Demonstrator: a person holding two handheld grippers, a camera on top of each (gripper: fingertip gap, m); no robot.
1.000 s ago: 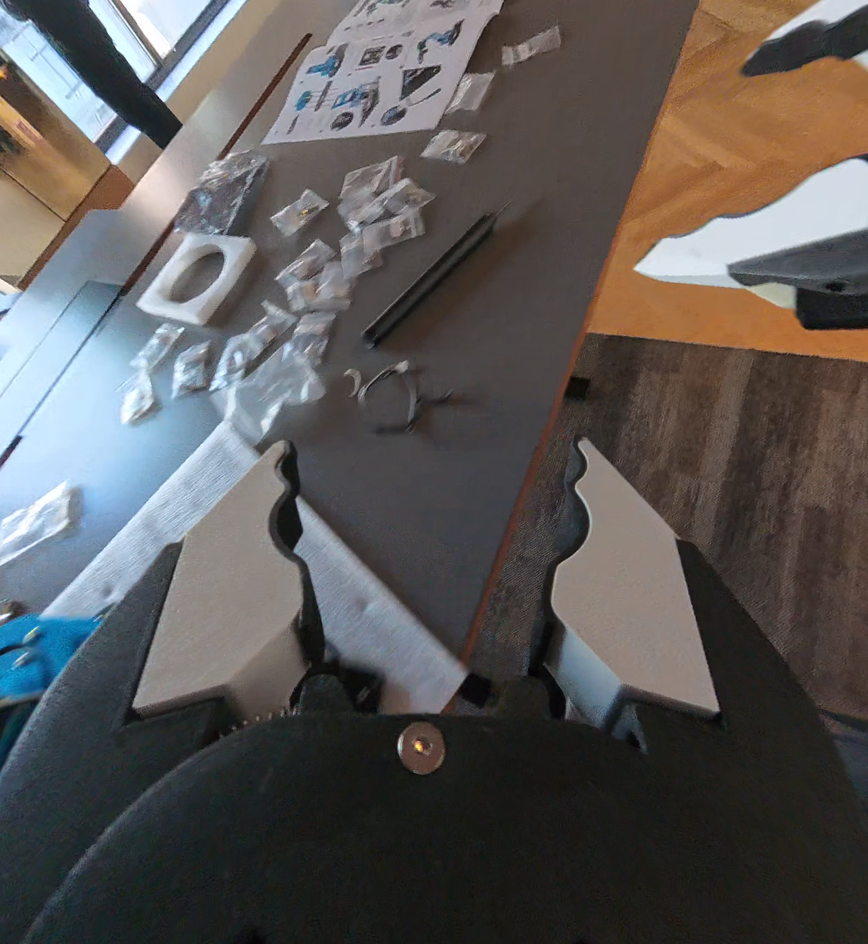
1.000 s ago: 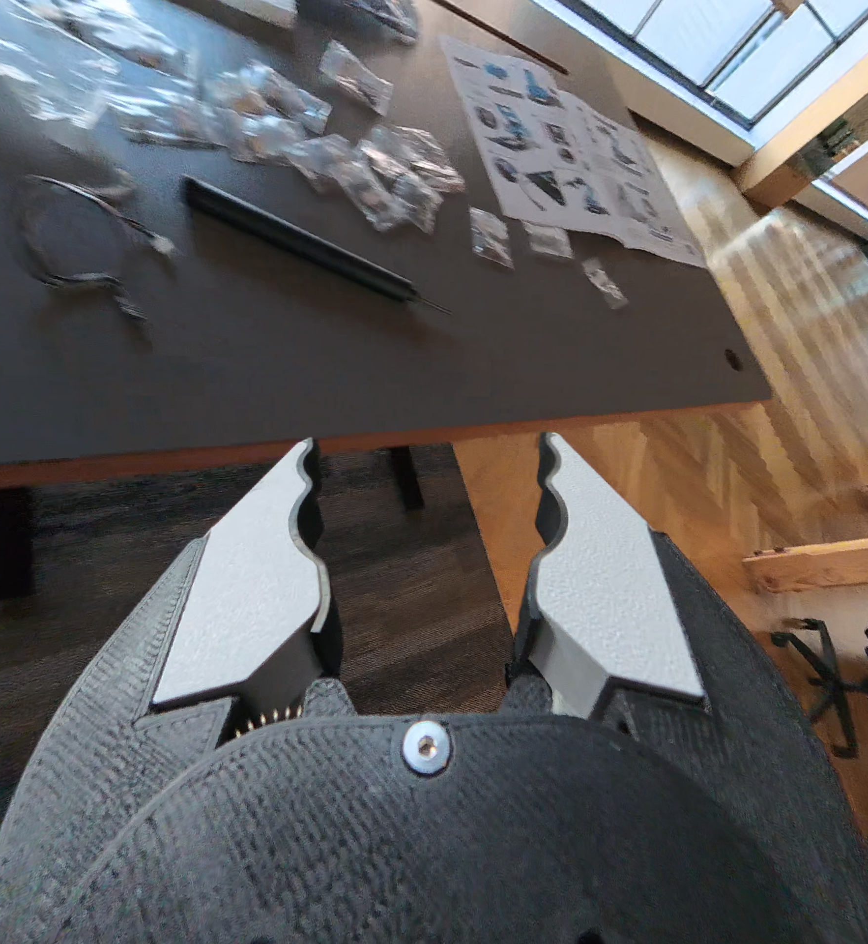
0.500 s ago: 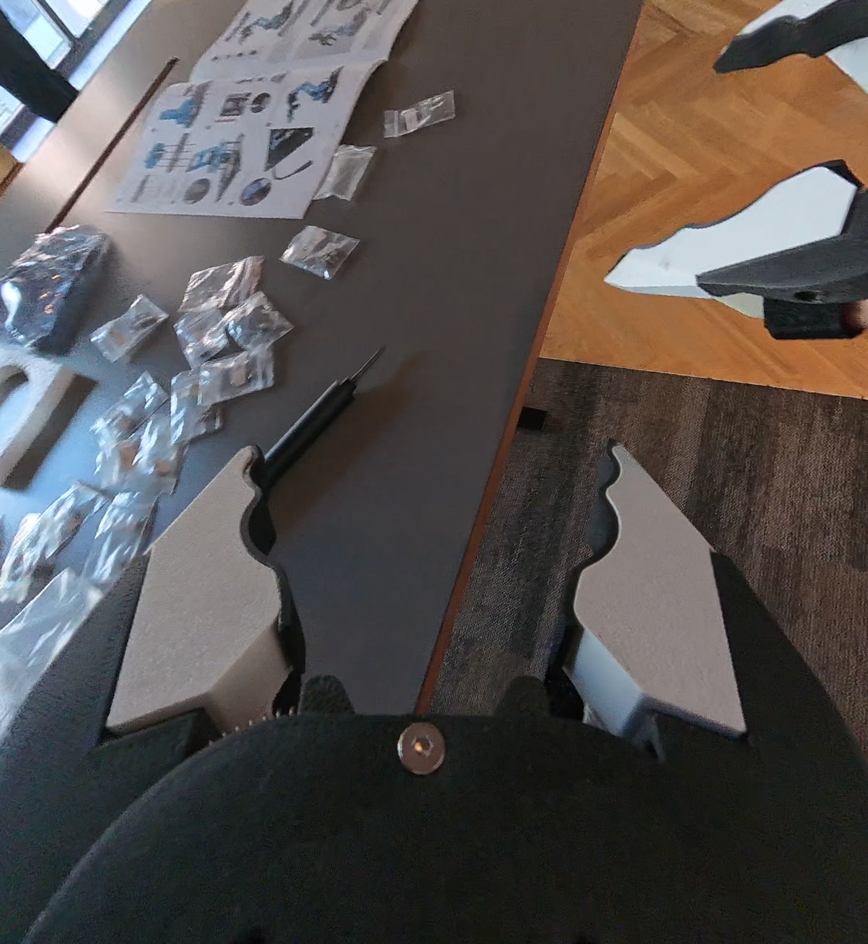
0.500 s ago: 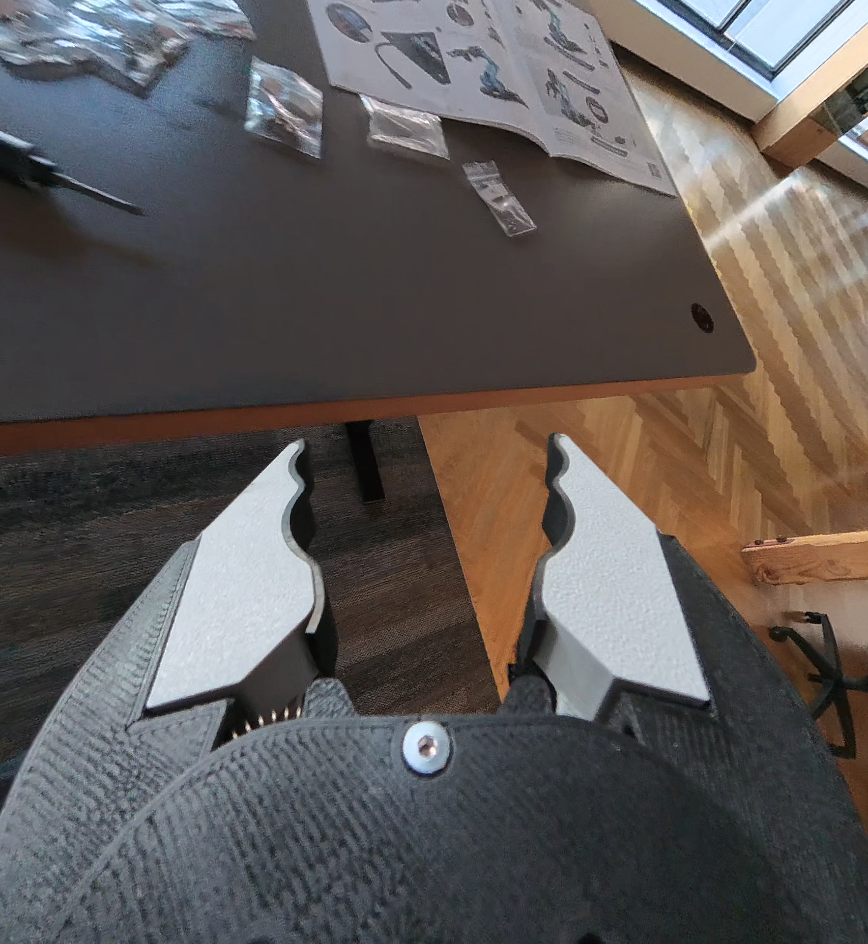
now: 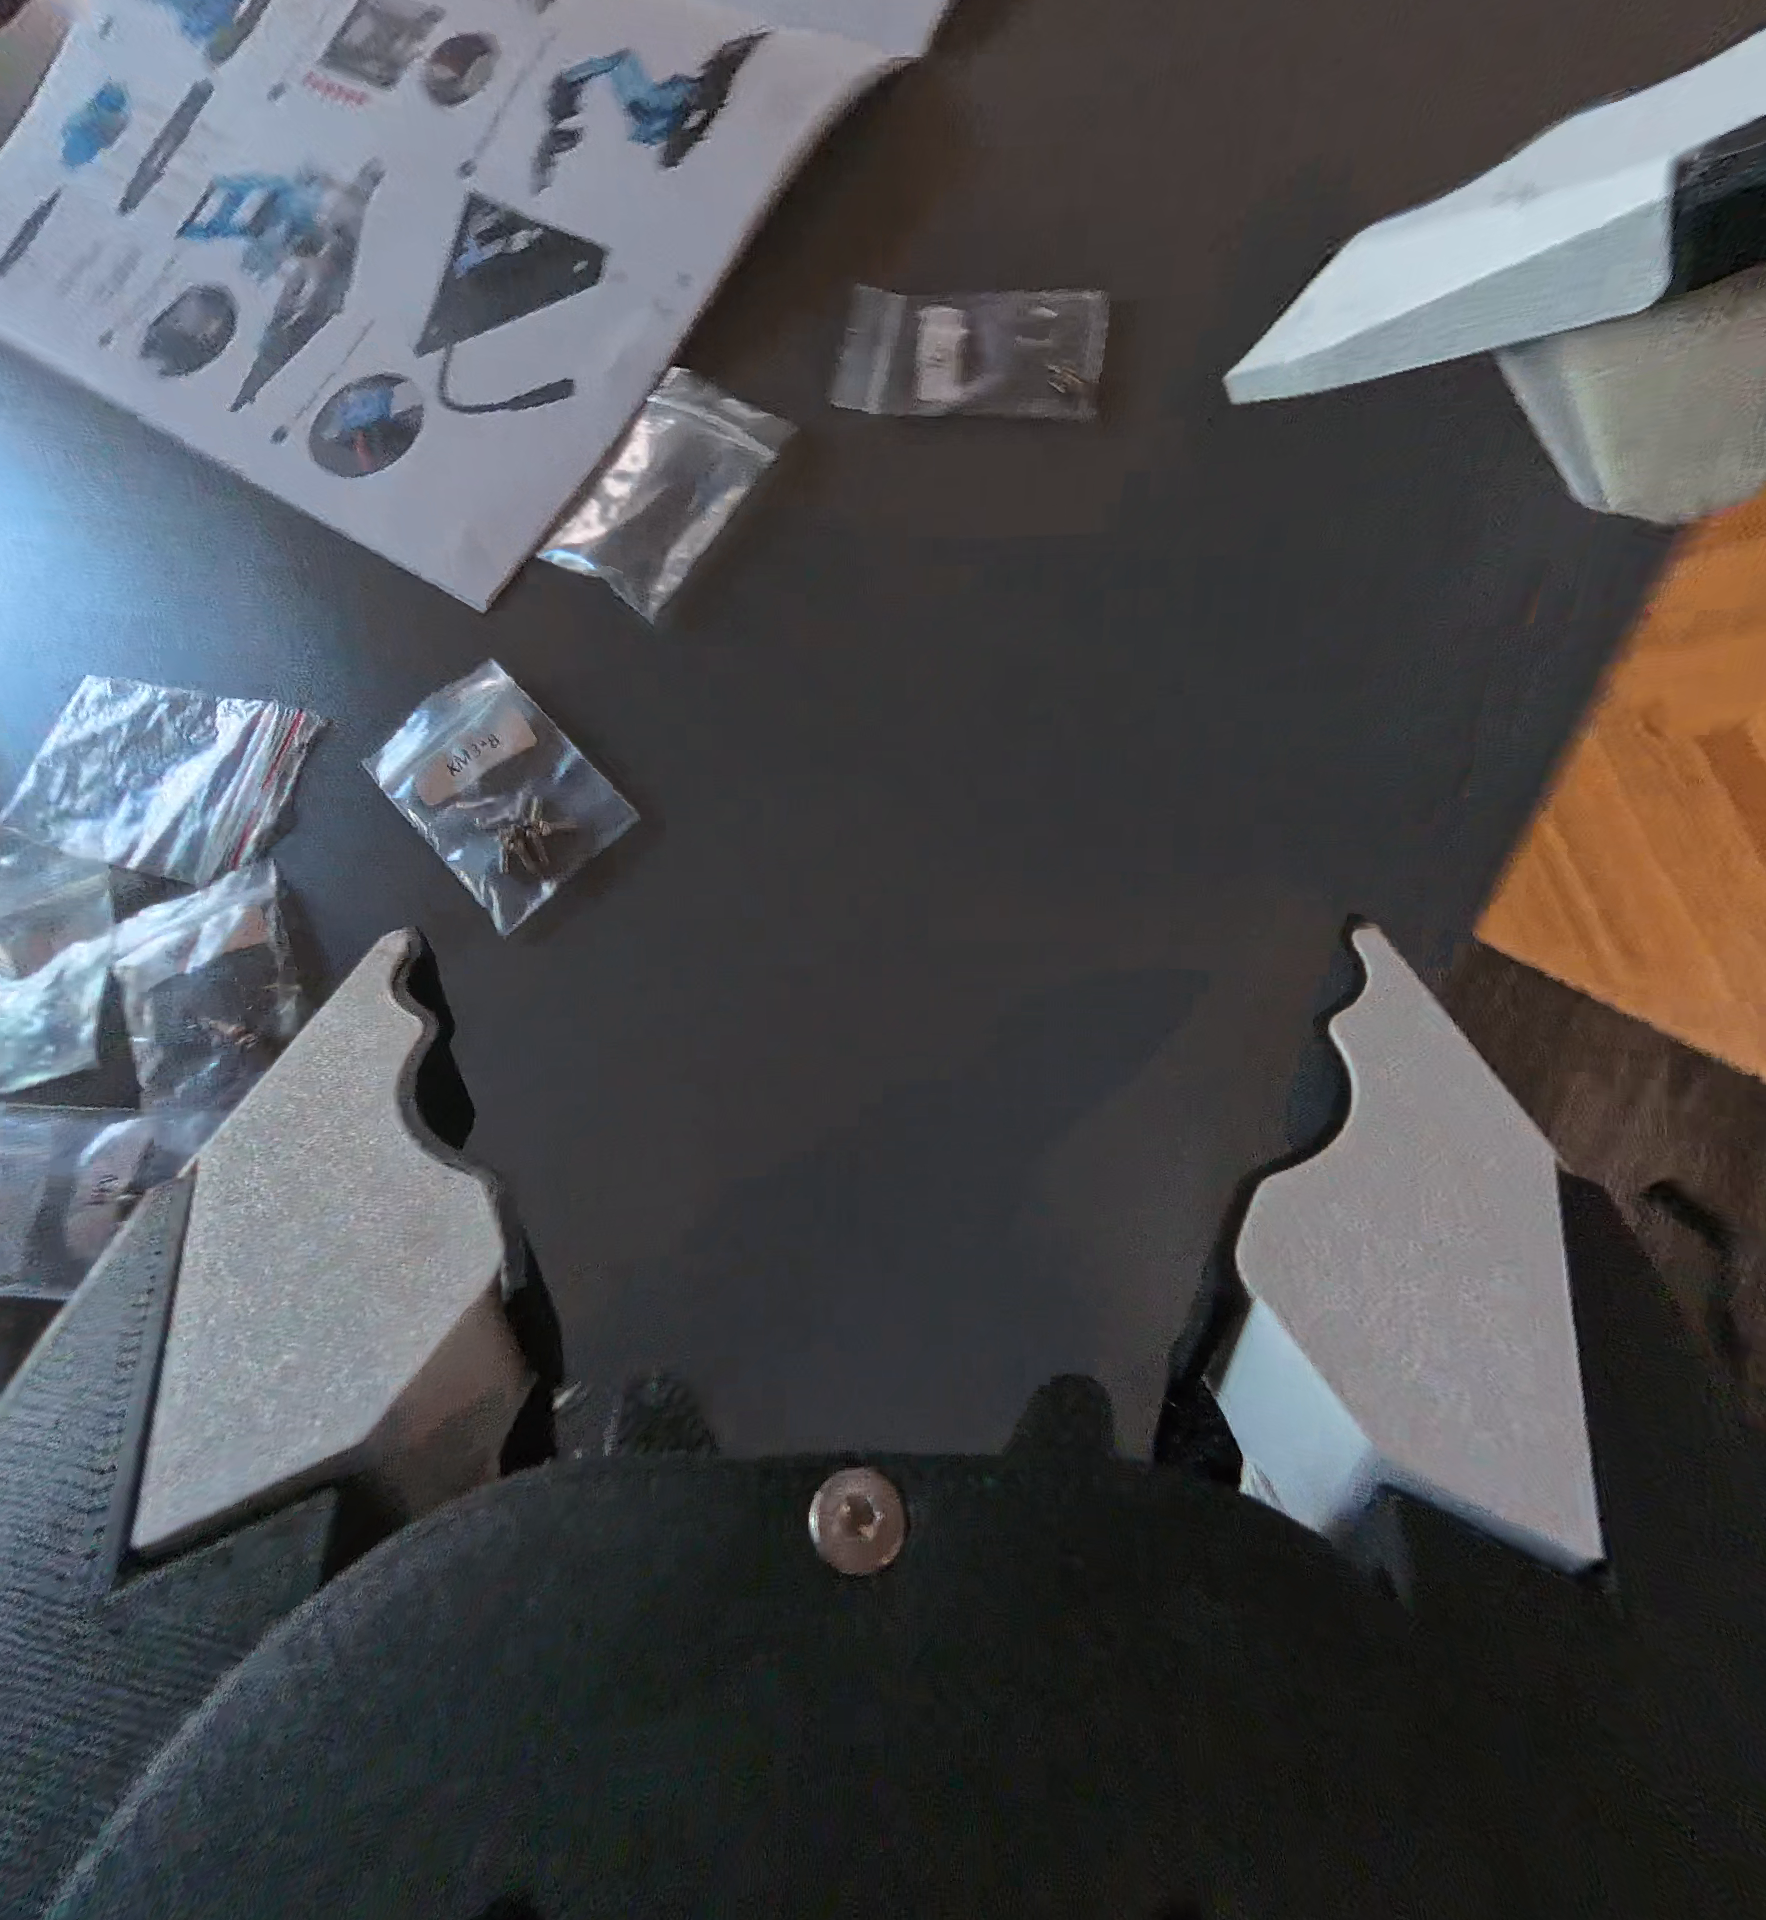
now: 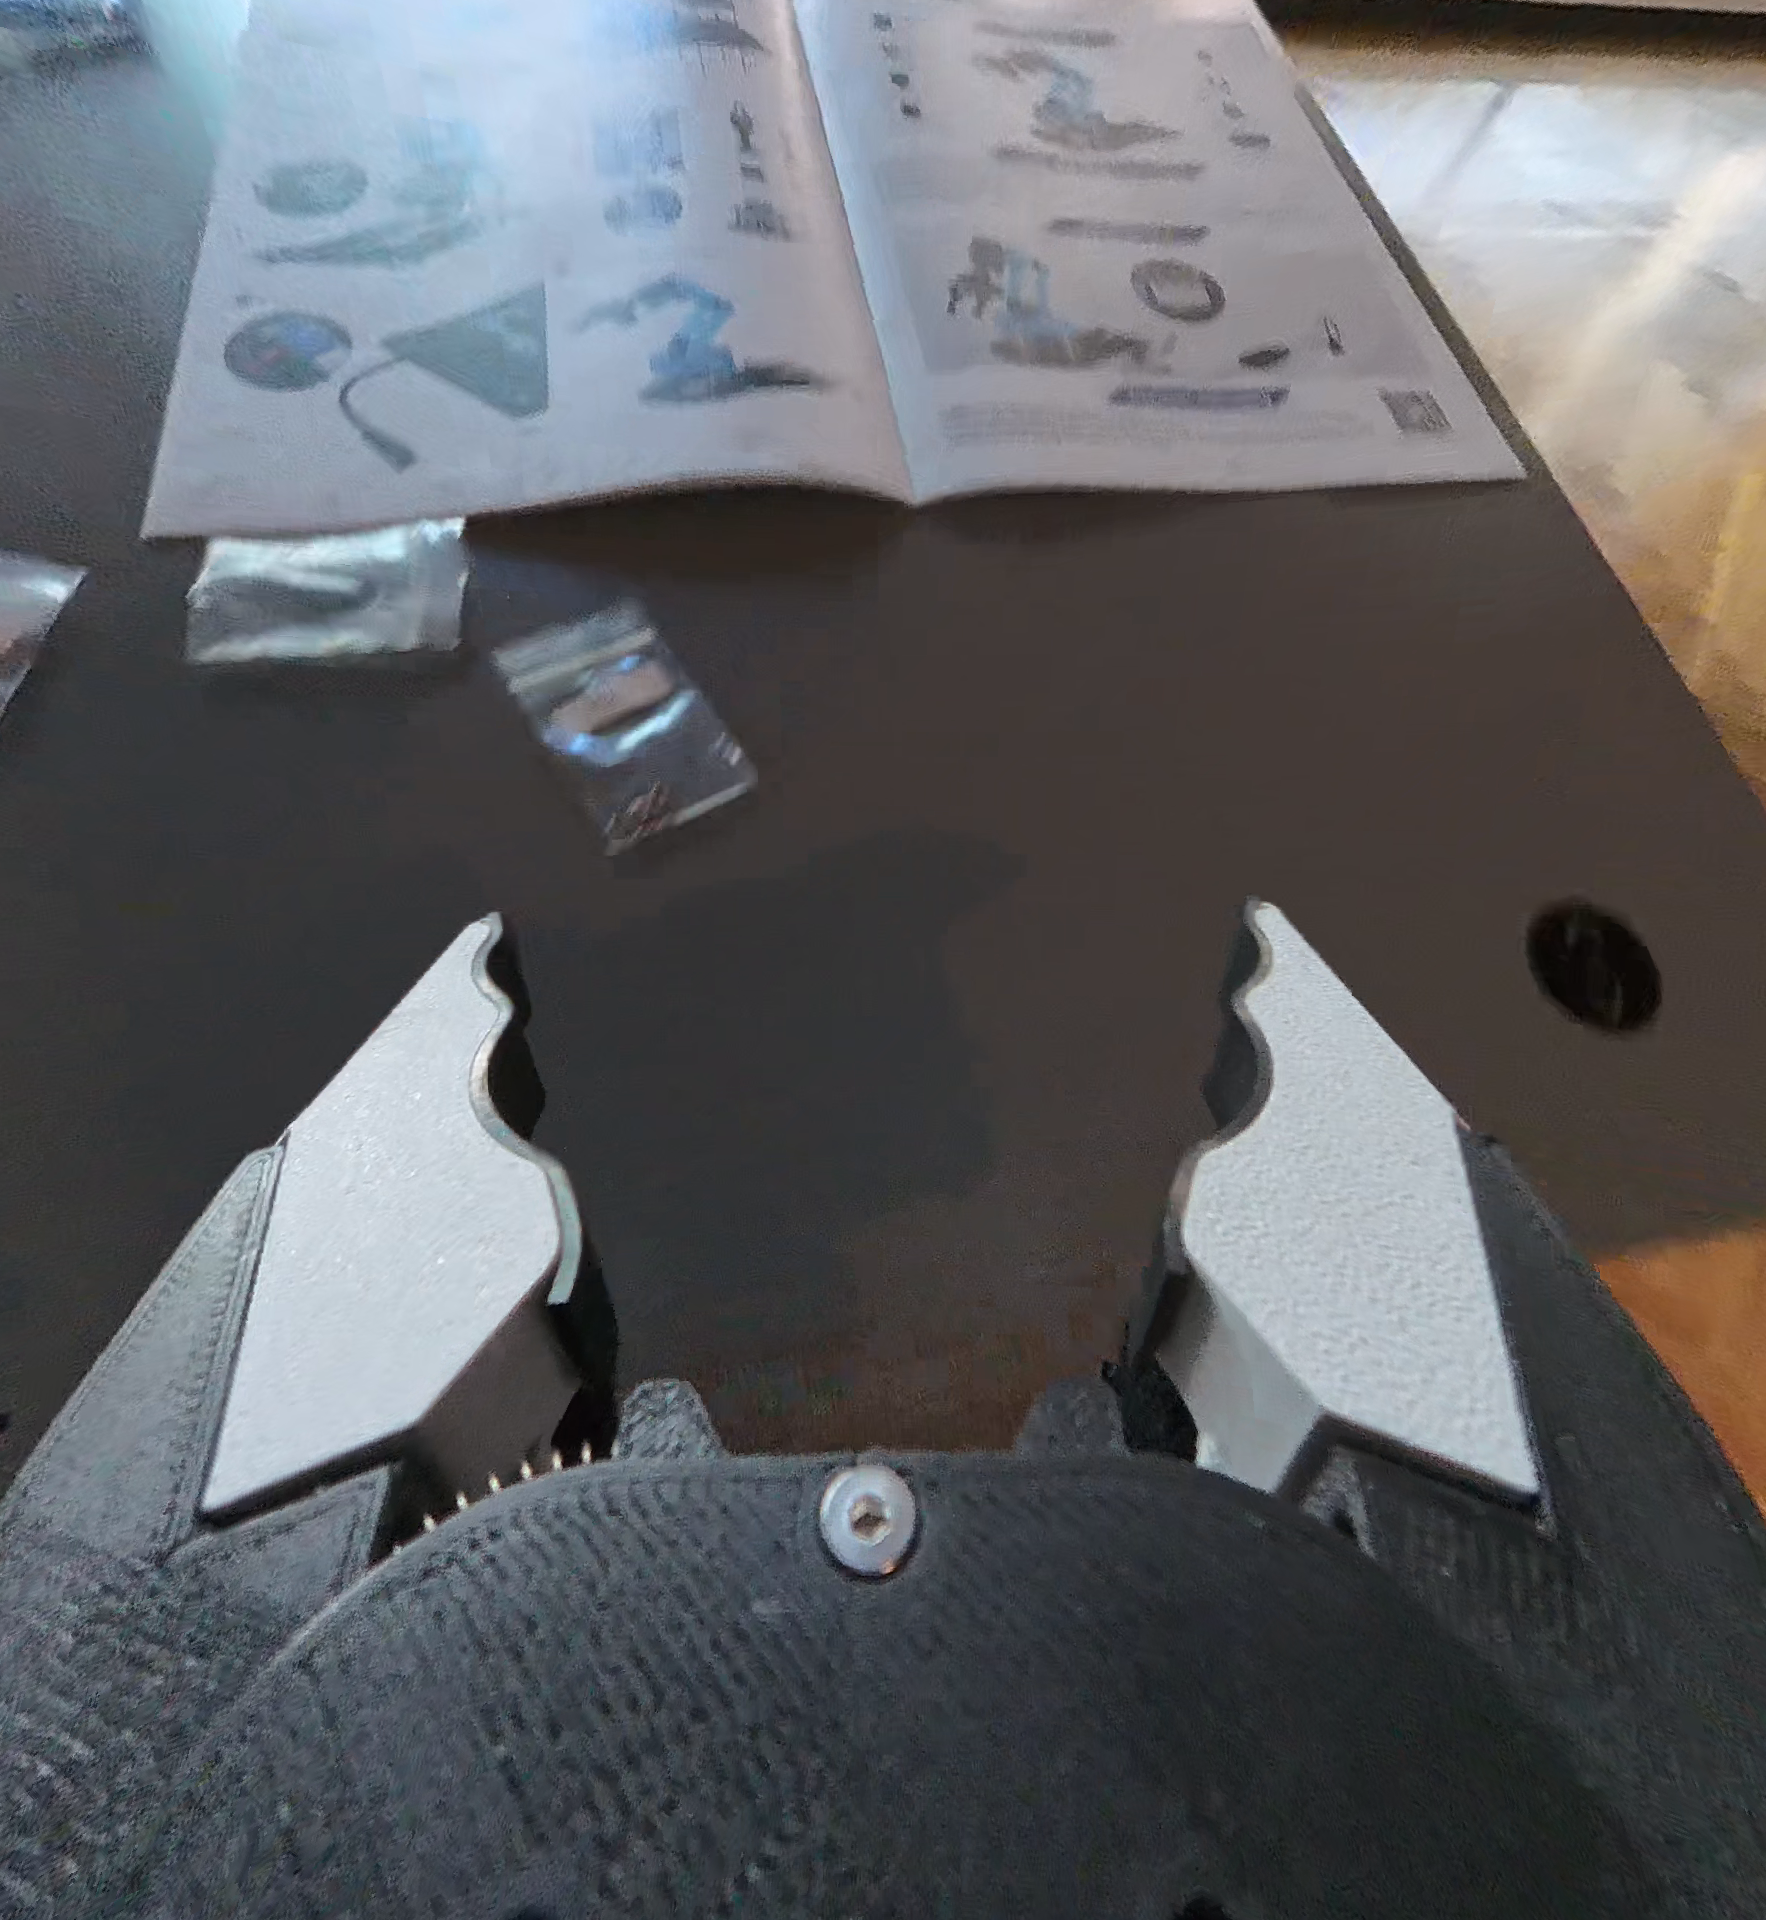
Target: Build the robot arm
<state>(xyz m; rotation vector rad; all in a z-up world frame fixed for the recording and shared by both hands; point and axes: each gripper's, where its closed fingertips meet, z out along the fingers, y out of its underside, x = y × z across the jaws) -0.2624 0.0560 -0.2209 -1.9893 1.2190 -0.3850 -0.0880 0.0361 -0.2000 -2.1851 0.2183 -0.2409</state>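
Note:
My left gripper [image 5: 884, 940] is open and empty above the dark table [image 5: 910, 831]. A small clear bag of screws [image 5: 502, 792] lies just ahead of its left finger. Two more clear bags [image 5: 671, 490] [image 5: 967, 351] lie farther on beside an open printed booklet [image 5: 339, 239]. My right gripper [image 6: 874, 920] is open and empty over the table [image 6: 1066, 727], with a small clear bag [image 6: 630, 719] just ahead to the left and another bag [image 6: 323, 603] at the edge of the booklet [image 6: 806, 260]. The right gripper also shows at the upper right of the left wrist view [image 5: 1481, 301].
Several more clear parts bags [image 5: 131, 935] are heaped at the left. A round hole [image 6: 1593, 977] sits in the table near its right edge. Wooden floor [image 5: 1710, 831] and dark carpet [image 5: 1637, 1091] lie beyond the table's corner.
Both grippers have moved in over the table toward the booklet and small bags, and their jaws have opened wider. The black rod and the floor under the right gripper have left view.

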